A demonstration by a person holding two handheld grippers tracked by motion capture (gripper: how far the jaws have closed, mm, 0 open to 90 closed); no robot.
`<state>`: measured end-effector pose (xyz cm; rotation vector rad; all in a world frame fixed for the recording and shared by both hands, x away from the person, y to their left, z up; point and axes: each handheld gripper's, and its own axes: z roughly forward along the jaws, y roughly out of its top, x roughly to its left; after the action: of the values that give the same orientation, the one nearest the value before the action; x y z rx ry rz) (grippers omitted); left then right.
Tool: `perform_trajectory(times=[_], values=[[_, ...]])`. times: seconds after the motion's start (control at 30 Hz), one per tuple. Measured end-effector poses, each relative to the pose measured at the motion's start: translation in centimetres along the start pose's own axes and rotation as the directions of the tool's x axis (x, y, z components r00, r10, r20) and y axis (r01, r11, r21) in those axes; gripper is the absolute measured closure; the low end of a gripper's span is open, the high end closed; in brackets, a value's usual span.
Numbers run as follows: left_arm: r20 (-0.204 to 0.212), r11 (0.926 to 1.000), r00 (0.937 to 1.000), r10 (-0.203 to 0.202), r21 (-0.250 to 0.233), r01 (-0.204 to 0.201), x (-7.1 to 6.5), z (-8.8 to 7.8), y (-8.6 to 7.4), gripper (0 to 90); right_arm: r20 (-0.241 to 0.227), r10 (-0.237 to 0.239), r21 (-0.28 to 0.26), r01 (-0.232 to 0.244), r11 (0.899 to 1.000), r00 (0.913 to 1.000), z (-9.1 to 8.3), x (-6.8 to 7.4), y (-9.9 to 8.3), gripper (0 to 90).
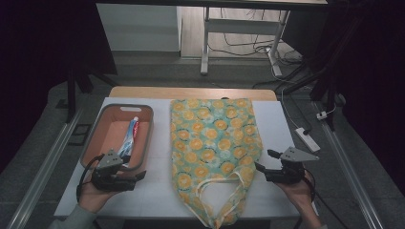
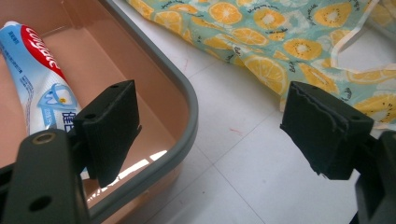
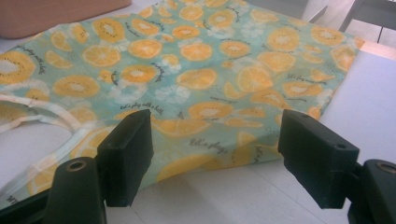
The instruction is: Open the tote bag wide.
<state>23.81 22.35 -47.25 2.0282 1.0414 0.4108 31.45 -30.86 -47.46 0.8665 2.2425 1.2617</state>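
Two open hand-held grippers are flanking a soft fruit-print cloth bag lying flat on the tabletop.

The left hand-held gripper [image 1: 138, 175] and the right hand-held gripper [image 1: 267, 160] are both hovering with jaws apart, holding nothing. The cloth bag [image 1: 215, 138] is lying mid-tabletop [image 1: 272, 119], looking light and limp, likely to sag; its handles [image 1: 217, 202] or hemmed mouth edge seem the surest hold. The toothpaste tube [image 1: 130, 138] is resting in the pink basket [image 1: 98, 126].

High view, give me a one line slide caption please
Open left gripper beside the basket holding toothpaste; open right gripper at the fruit-print bag.
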Motion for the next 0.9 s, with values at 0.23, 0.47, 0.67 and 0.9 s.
perform_trajectory(times=[0.23,0.47,0.67,0.9], values=[[0.002,1.0,1.0,0.004,-0.003,-0.004,0.15,-0.08,0.0,19.5,-0.003,0.002,0.018,-0.002,1.0,1.0,0.32,0.2,-0.35,26.4],[0.002,0.9999,1.0,0.007,-0.008,-0.007,0.14,-0.2,0.03,19.8,0.005,-0.017,0.017,0.017,1.0,0.9998,0.14,0.55,-0.18,26.7],[-0.002,0.9999,0.9999,0.013,-0.006,-0.013,0.04,-0.19,0.09,19.9,0.01,-0.013,0.014,0.013,1.0,0.9999,0.04,0.45,-0.24,26.8],[-0.001,0.999,0.9991,0.043,-0.013,-0.043,-0.71,-0.36,0.57,20.1,0.013,-0.019,0.01,0.019,1.0,0.9997,-0.01,0.57,-0.2,27.3]])
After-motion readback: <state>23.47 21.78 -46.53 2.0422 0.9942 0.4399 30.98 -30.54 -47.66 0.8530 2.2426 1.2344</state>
